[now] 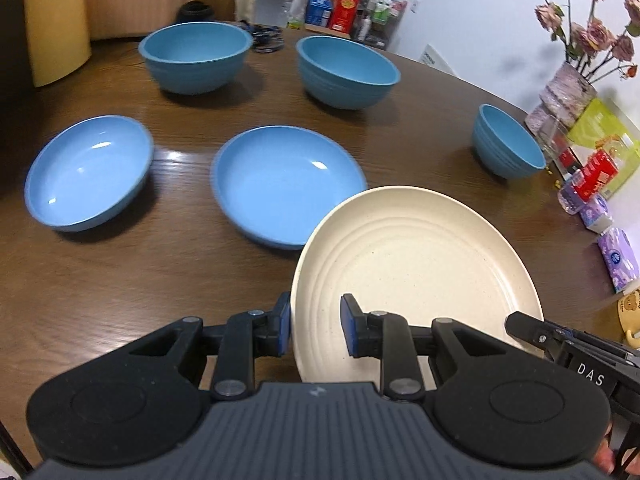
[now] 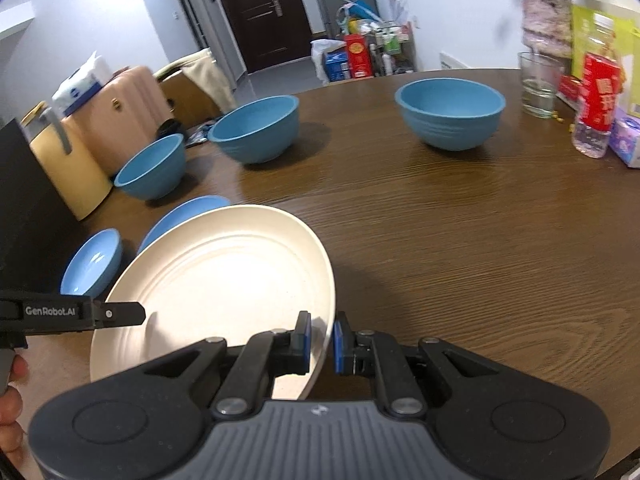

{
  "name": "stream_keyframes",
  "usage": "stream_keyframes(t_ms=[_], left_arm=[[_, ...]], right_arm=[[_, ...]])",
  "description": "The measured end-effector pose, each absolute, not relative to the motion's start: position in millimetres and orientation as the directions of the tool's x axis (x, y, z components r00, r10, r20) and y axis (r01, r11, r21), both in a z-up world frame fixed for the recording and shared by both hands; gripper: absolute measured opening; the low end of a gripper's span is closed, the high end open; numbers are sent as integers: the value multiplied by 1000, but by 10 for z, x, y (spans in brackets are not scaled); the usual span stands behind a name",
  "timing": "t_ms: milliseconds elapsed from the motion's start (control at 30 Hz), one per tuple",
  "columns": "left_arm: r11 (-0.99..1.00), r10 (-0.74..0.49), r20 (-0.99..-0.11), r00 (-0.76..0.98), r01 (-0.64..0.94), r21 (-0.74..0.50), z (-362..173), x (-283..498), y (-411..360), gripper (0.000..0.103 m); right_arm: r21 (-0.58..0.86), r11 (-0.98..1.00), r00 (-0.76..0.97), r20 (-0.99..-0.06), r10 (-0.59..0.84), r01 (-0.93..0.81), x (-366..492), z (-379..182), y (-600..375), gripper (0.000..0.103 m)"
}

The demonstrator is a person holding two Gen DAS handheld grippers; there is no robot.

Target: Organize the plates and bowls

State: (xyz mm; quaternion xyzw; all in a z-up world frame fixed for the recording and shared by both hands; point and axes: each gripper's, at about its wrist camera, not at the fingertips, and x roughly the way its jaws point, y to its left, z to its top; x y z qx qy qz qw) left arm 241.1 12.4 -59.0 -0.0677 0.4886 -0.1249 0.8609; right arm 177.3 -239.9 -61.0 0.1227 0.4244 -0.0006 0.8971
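A cream plate hangs tilted just above the brown table, held from both sides. My left gripper is shut on its left rim, and my right gripper is shut on its right rim. Each gripper's tip also shows in the other view. Two shallow blue plates lie side by side beyond the cream plate. Farther back stand two large blue bowls. A smaller blue bowl sits apart to the right.
Along the table's right edge stand a vase of dried flowers, a drinking glass, a red-labelled bottle and tissue packs. Suitcases stand off the table's left side. A hand shows at the lower left.
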Motion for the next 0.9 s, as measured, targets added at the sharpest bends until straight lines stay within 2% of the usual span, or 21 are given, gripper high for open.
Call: stream_keyframes(t_ms=[367, 900], left_arm=[[968, -251, -855, 453, 112, -224, -754, 2363, 559, 26], [968, -242, -899, 364, 151, -199, -1100, 2343, 474, 26]], right_arm=[[182, 983, 596, -793, 123, 39, 1769, -718, -1869, 11], [128, 990, 532, -843, 82, 50, 1774, -963, -1891, 11]])
